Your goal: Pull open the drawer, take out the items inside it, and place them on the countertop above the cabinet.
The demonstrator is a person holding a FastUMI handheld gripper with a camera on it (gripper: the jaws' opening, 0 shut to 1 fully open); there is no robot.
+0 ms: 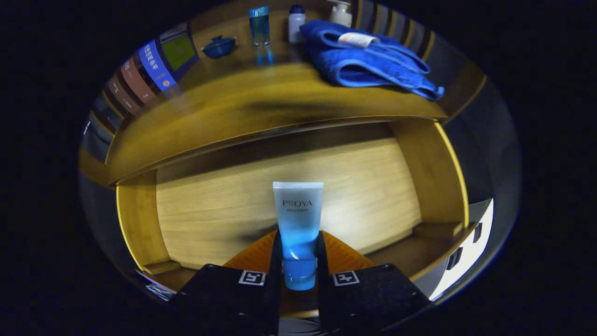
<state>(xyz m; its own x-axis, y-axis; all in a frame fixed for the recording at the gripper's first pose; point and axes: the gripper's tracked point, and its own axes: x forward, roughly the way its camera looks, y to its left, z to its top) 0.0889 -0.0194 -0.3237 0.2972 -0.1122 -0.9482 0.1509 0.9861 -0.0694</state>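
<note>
The gripper point(298, 249) is closed on a blue tube point(298, 224); both fingers press against its lower body, cap end toward the camera, flat crimped end pointing ahead. The grip sits low on the tube, probably where the body is stiffest, so the tube is held straight along the finger axis and is not seen to sag.

The tube is held over the open drawer point(140, 219), whose pale wooden floor is seen beyond and beneath it. No other item can be made out inside the drawer — the near corners are partly hidden by the fingers.

Above the drawer lies the countertop point(224, 112), the intended destination. On it are noted:
- a folded blue towel point(368, 58), taking up the right part, with a small white tube point(357, 39) resting on top;
- a small blue lidded pot point(219, 46), a tall blue bottle point(259, 25), a white bottle point(296, 23) and a pump dispenser point(340, 11) along the back.

The front centre and left of the countertop appear free — judged the easiest placement zone. The overhanging front edge of the countertop would have to be cleared on the way up.
</note>
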